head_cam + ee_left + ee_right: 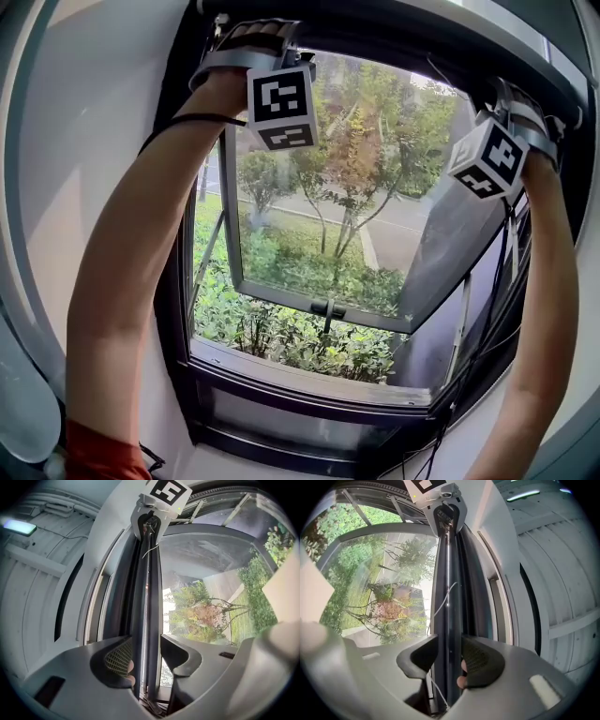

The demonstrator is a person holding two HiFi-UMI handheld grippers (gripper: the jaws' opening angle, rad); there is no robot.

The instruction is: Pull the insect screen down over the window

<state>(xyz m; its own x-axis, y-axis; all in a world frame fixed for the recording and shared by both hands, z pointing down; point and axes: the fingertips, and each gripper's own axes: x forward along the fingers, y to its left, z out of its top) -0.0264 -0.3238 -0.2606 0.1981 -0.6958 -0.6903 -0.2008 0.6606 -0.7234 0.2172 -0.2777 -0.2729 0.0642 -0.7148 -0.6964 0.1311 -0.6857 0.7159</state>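
Raised to the top of the dark frame (178, 309), the left gripper (150, 663) has its fingers (115, 660) apart, the screen bar (145, 597) running between them. Further right, the right gripper (450, 662) straddles the same bar, fingers parted. Below, the sash (281, 298) tilts outward over shrubs (281, 333) and trees (356, 159). A white wall (84, 141) flanks the frame.

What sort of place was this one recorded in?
Indoors, probably a room in a building, right at a dark-framed window. Its glass sash is swung outward over trees, shrubs and a paved path. The left gripper view shows what looks like a panelled ceiling with a strip light.
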